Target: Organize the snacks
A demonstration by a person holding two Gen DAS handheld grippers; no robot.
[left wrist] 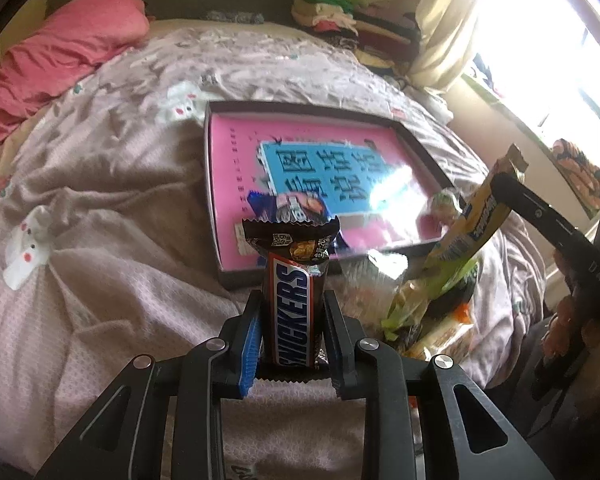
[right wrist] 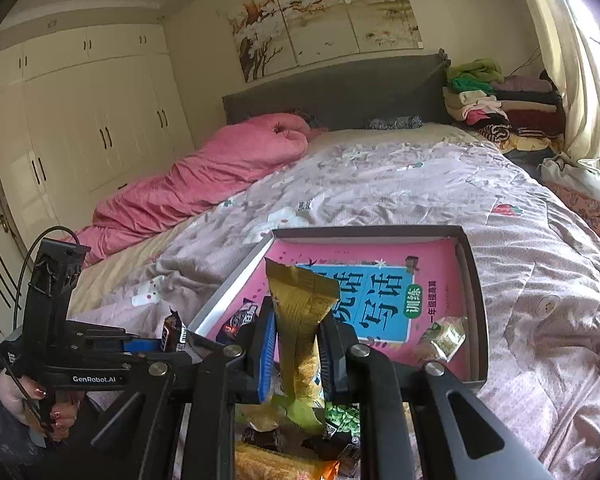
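Brown Snickers bar (left wrist: 294,312) clamped in left hand-held gripper (left wrist: 292,344), gold packet (right wrist: 300,320) in right hand-held gripper (right wrist: 296,352), before shallow box (right wrist: 474,280).

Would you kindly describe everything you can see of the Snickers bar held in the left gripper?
The Snickers bar is a sealed bar in a glossy brown plastic wrapper with a white panel carrying blue, red-edged lettering. Its far end, with a zigzag crimped seal and a small picture near it, points away toward the shallow box on the bed. The left gripper is shut on its lower half, one finger pressing each long side. It is lifted clear of the quilt, and nothing else touches it.
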